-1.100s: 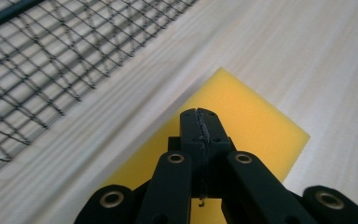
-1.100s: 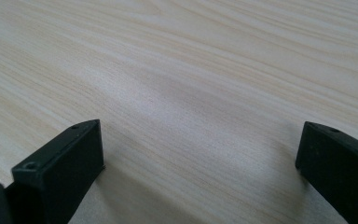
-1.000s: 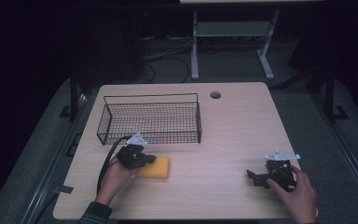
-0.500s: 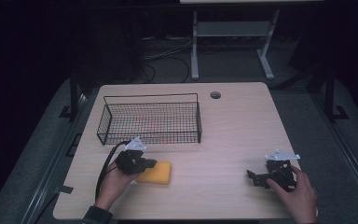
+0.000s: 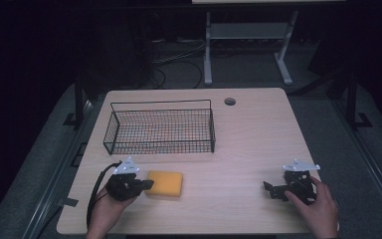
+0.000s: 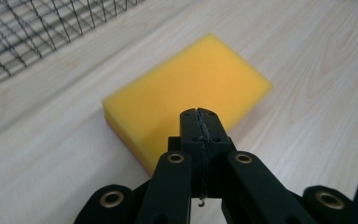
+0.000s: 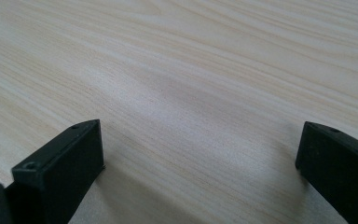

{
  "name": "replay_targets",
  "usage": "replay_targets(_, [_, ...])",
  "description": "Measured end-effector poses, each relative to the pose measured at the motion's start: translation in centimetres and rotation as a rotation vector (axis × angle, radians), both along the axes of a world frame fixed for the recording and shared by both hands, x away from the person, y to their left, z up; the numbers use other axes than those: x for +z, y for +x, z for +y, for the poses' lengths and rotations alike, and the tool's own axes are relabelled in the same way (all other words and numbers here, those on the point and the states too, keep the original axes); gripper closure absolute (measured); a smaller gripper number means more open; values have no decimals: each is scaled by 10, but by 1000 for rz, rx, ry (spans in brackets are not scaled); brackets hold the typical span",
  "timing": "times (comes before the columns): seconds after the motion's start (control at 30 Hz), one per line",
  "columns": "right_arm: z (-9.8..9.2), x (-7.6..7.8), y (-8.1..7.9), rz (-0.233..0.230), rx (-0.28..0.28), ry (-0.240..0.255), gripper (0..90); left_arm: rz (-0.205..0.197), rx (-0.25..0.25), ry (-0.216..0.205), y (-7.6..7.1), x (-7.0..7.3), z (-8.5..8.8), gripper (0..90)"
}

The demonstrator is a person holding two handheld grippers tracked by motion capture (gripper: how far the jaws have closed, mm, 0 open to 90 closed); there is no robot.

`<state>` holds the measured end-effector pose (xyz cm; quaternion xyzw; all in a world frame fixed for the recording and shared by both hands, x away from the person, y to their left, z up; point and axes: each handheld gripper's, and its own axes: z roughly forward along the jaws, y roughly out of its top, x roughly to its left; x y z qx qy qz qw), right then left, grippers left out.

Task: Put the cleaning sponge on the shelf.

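Yellow sponge, and the left hand has backed away

Yellow sponge [image 5: 164, 183] lies flat on the wooden table [image 5: 248, 134], just in front of the wire basket [image 5: 160, 127]. A second ago the left gripper [image 5: 146, 184] was over the sponge. Now it has slid back to the sponge's left edge, jaws pressed together, holding nothing. The right gripper [image 5: 267, 187] rests far off, jaws spread wide. The sponge probably still needs picking up.

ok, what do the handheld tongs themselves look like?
Both the left tongs and right tongs are matte black, each topped by a grey three-cornered plate. The linkage arms carry brass-coloured pivot rings, and the jaws are flat black blocks. A black cable loops from the left one.
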<state>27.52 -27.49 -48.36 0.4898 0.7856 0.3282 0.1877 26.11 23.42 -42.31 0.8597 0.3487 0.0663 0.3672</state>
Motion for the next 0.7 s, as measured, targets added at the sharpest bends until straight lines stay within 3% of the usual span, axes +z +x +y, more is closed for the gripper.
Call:
replay_targets(0.23, [0,0,0,0,-1,0,1,31,3,13,-10,-10,3,899])
replay_targets(0.7, [0,0,0,0,0,0,1,39,30,33,-3,-17,6,899])
